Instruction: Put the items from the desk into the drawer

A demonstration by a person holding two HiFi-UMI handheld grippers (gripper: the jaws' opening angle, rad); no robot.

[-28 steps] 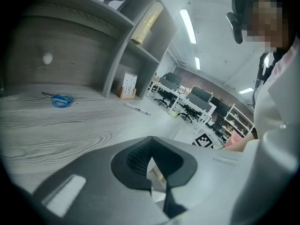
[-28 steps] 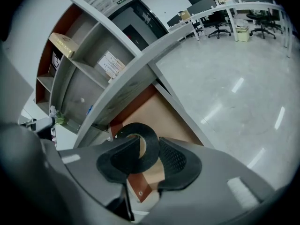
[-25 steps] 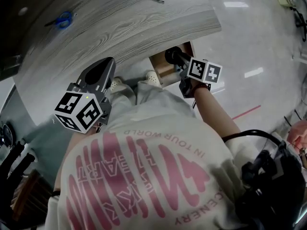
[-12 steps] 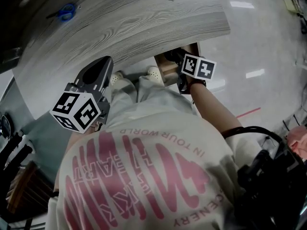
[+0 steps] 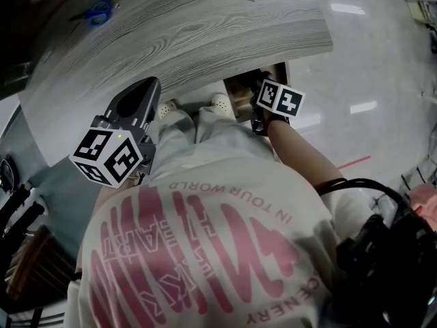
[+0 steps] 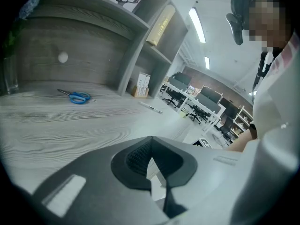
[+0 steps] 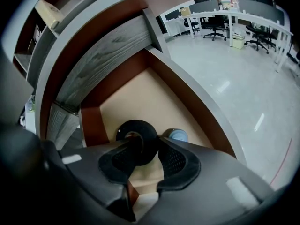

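My right gripper, its fingers just now closing, pinches a black ring-shaped tape roll at lower centre of its view. The roll hangs straight above the open brown drawer's pale floor, beside a small blue round object. My left gripper has its fingers together and empty, above the grey wood-grain worktop.

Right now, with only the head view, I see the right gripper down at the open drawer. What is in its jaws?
Observer: A black roll of tape sits between the right gripper's pads, down inside the drawer; the jaws have just been closing on it.
Operator: Anything in the drawer already?
Observer: A small pale blue round thing lies on its floor beside the tape.
Operator: And the other hand?
Observer: The left gripper is shut, nothing between its jaws.
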